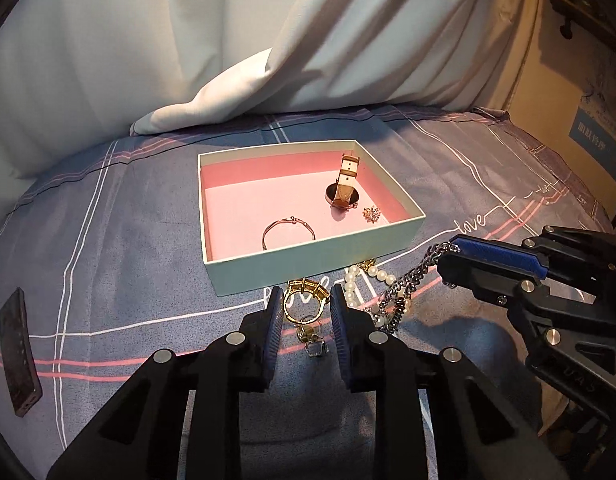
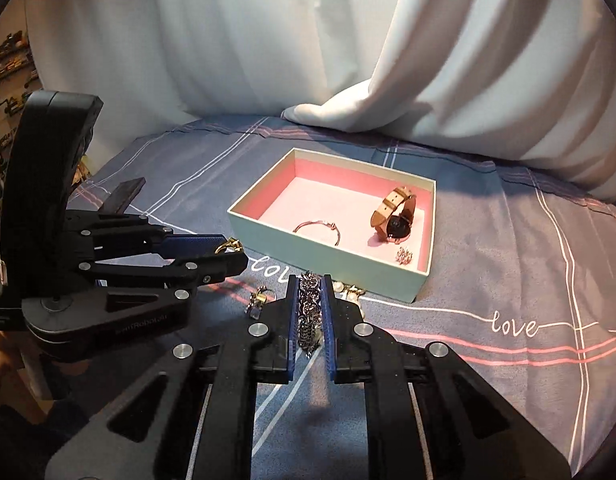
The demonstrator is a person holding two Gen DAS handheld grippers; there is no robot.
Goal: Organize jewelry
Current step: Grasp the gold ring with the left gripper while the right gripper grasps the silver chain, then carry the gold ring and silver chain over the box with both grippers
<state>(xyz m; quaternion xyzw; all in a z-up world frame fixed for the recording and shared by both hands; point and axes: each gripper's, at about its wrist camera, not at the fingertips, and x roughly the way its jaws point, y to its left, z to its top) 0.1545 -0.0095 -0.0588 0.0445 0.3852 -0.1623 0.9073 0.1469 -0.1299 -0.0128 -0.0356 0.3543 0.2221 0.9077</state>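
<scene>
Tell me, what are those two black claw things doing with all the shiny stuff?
A person is sorting jewelry into the box. The left gripper pinches a gold ring, the right gripper a silver chain. A watch, bangle and sparkly brooch already lie inside. Pearls wait on the bed.

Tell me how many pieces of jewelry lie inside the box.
3. The watch leans near the right wall, the sparkly brooch lies in the front right corner, the thin bangle near the front wall of the box.

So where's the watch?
In the box, at the far right of its pink floor in the left wrist view, the watch sits behind the sparkly brooch.
</scene>
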